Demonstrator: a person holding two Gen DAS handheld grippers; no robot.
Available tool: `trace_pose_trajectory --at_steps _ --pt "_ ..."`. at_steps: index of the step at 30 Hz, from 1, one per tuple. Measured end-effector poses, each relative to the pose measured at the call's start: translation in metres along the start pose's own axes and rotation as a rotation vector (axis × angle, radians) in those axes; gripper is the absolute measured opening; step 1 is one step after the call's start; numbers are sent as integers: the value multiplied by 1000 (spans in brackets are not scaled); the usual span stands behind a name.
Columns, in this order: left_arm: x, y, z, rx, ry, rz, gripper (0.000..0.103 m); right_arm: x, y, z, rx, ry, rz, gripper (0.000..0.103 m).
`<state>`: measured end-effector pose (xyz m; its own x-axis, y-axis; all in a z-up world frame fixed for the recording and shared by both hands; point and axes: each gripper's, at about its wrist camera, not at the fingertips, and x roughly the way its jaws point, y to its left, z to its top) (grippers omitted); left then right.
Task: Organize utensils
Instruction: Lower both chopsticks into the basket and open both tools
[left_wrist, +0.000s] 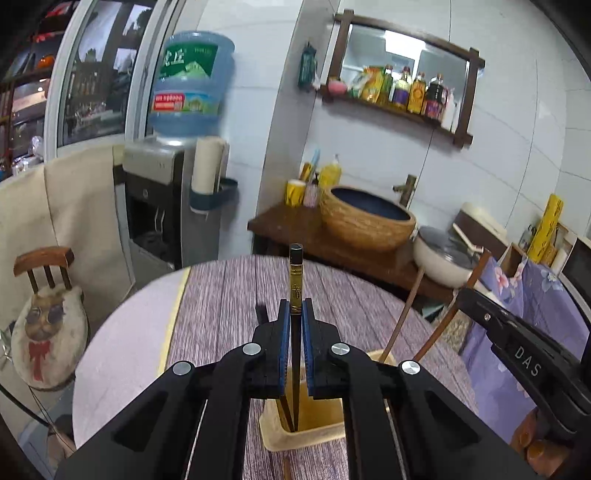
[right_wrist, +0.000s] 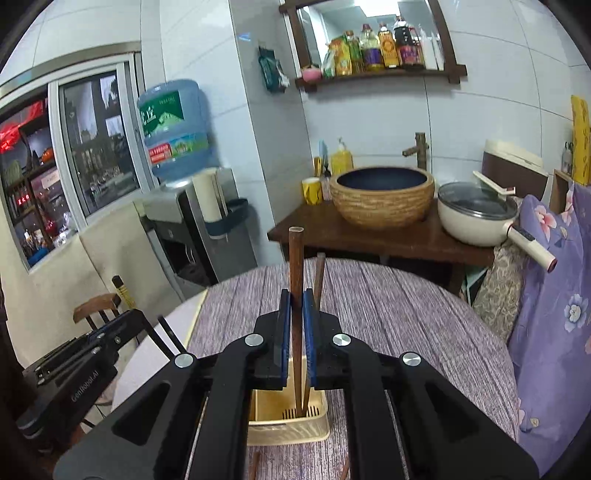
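Observation:
A beige slotted utensil holder stands on the round table under both grippers. My left gripper is shut on a black chopstick with a gold band, held upright with its lower end inside the holder. A second dark chopstick leans in there beside it. My right gripper is shut on a brown wooden chopstick, also upright with its tip in the holder, and another brown chopstick leans next to it. Each gripper shows in the other's view: the right gripper and the left gripper.
The table wears a purple-grey striped cloth. Two brown stick ends lie on it in front of the holder. A chair with a cat cushion stands left. Behind are a water dispenser, a basin counter, a pot, and purple floral fabric at right.

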<state>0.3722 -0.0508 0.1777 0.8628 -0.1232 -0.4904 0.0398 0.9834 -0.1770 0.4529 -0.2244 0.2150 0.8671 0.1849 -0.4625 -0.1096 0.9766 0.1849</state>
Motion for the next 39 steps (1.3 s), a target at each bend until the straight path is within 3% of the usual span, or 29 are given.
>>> trace_pose_trajectory --at_steps 9,12,16,18,20,21,22,24,27,29,32,39 --pt "29 5 -28 1 86 -2 8 21 -7 -25 2 39 -18 8" --pt "28 3 -32 23 64 18 8 20 -8 -28 -1 29 -15 8" --pt "26 5 -33 10 74 -13 8 17 -9 -31 -2 16 -2 8" --pt "23 6 -34 11 79 -30 12 15 -10 -32 -4 17 10 8" --pt "17 7 -37 10 69 -39 37 9 -11 -35 -12 2 7 9" --pt "12 7 -40 7 59 -45 43 6 -11 -37 -20 -4 6 15" --pt "7 8 -43 5 49 -55 50 4 -11 -39 -26 -9 6 32" --pt "-1 8 -49 15 40 -67 53 -5 -13 -44 -31 -35 -2 58" --pt "-14 8 -59 33 28 -76 64 -19 -16 -56 -48 -69 -38 61" --pt "-21 11 -68 36 24 -74 75 -26 -19 -65 -55 -72 -46 66" --pt "-28 16 -82 46 35 -68 84 -35 -27 -82 -47 -61 -47 73" --pt "-29 38 -124 12 123 -34 89 -47 -45 -135 -19 18 -70 80"
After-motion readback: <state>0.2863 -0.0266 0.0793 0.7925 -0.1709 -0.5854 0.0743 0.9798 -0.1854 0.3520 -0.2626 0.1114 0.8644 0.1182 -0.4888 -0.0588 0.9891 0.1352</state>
